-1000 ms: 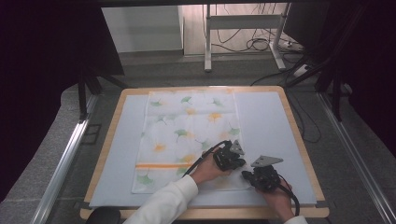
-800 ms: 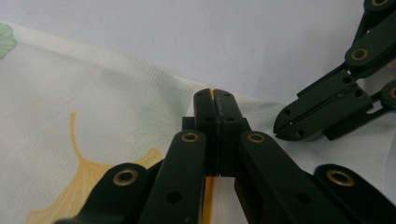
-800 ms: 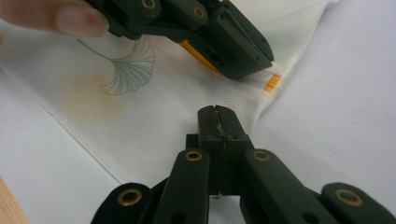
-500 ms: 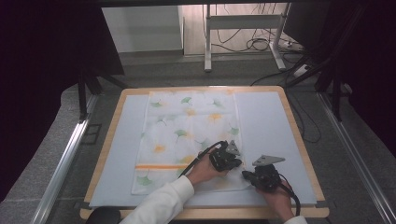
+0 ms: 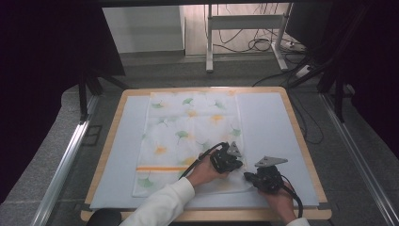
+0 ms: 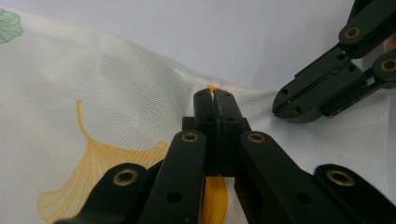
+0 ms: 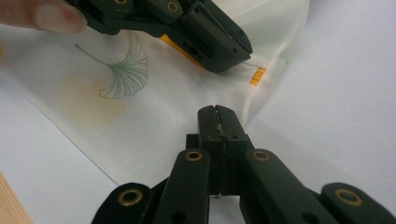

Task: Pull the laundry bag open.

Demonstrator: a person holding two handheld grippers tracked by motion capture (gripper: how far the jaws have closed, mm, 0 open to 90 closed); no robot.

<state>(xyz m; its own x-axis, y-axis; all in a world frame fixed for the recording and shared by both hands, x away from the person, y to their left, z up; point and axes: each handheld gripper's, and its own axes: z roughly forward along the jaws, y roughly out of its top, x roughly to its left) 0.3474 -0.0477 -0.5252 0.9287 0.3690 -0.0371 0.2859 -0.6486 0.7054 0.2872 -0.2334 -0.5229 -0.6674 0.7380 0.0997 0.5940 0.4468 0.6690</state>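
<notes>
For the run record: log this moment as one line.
work: handling cloth | left hand-held gripper: shut on cloth's near right edge | right hand-held gripper: shut on cloth's near right corner | cloth otherwise flat on table

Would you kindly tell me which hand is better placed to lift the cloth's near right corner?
Probably the right: its claw is shut on the cloth at that corner; the left claw pinches the edge farther up.

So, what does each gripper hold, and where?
Both pinch the cloth near its right corner: left gripper by the orange stripe, right gripper at the edge.
</notes>
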